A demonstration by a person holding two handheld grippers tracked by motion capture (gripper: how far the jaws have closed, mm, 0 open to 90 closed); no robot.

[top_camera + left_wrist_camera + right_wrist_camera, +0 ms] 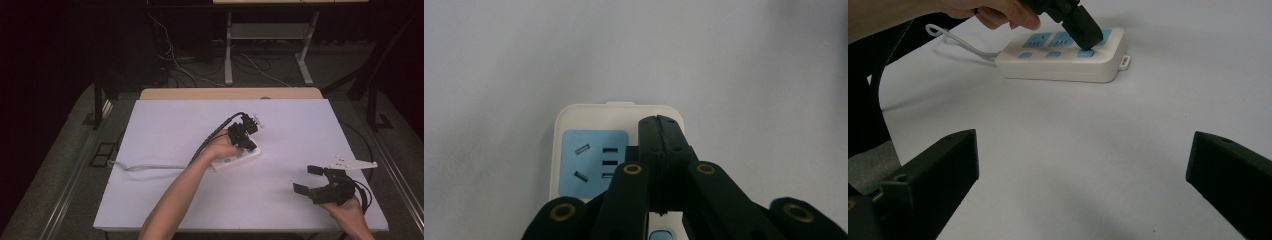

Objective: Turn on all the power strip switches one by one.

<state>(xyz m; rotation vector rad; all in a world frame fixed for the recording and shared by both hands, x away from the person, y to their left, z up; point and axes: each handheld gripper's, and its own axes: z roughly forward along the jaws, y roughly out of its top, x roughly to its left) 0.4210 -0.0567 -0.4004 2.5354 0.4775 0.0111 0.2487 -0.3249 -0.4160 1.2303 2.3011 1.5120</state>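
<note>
1. At the left of the high view, a white cable (145, 167) trails across the pale worktop (165, 125) from about nine o'clock toward the power strip (239, 157), which lies just left of the worktop's centre with its long axis running from roughly eight o'clock to two o'clock.

2. At centre, the left hand-held gripper (248, 144) bears down on the strip's far end, its jaws pressed together with nothing between them. In the left gripper view the closed tip (659, 131) sits over the strip's top face, just right of the end blue socket (594, 162). The right gripper view shows that tip touching, or nearly touching, the end blue button (1086, 53) in the near row; contact cannot be confirmed.

3. At the right, near four o'clock, the right hand-held gripper (309, 179) rests well apart from the strip with jaws spread wide and empty, pointing toward it at about ten o'clock.

4. The left hand is plainly the nearer; judging by the pose, the coming move is a straight downward press on that switch.
</note>
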